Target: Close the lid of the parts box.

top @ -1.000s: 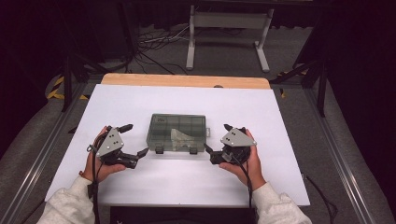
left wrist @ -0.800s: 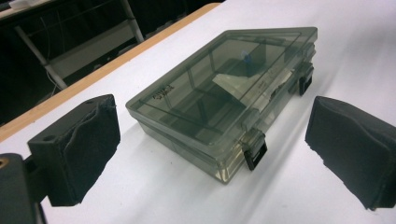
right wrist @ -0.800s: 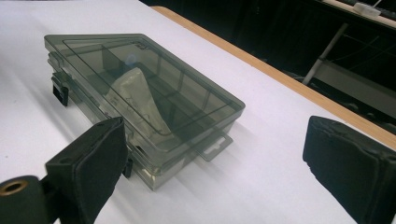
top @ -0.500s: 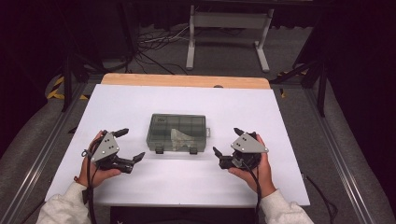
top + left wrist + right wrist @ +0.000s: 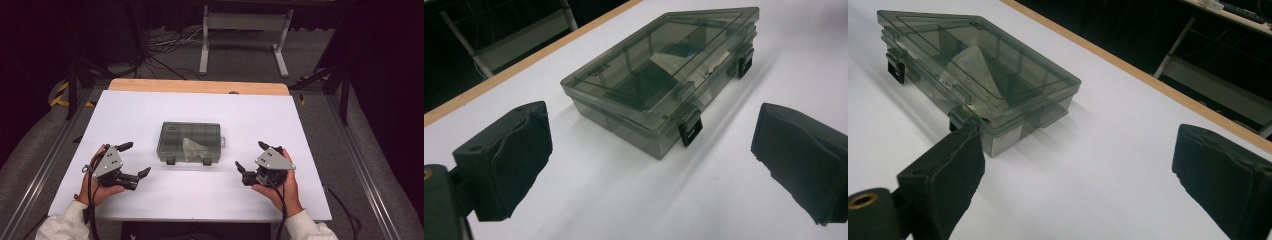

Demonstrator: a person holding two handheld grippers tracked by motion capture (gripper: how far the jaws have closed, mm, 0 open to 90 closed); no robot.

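A smoky grey, see-through plastic compartment box [image 5: 190, 142] lies shut on the white table [image 5: 150, 110], with two black latches on its near side. Something pale lies inside it [image 5: 192, 146]. My left gripper [image 5: 136, 159] rests to the lower left of the box, open and holding nothing. My right gripper [image 5: 250, 155] rests to the lower right, also open and holding nothing. The left gripper view shows the box [image 5: 664, 95] ahead between the pads of that gripper [image 5: 651, 165]. In the right gripper view the box [image 5: 978, 75] lies ahead to the left of that gripper [image 5: 1080, 165].
The table has a wooden far edge [image 5: 200, 86]. Beyond it stand a metal stand [image 5: 240, 30] and cables on the floor. Metal rails [image 5: 45, 165] run along both sides of the table. White table surface surrounds the box.
Both grippers have drawn away from the box's sides, outward and toward the near edge. The box has not moved.
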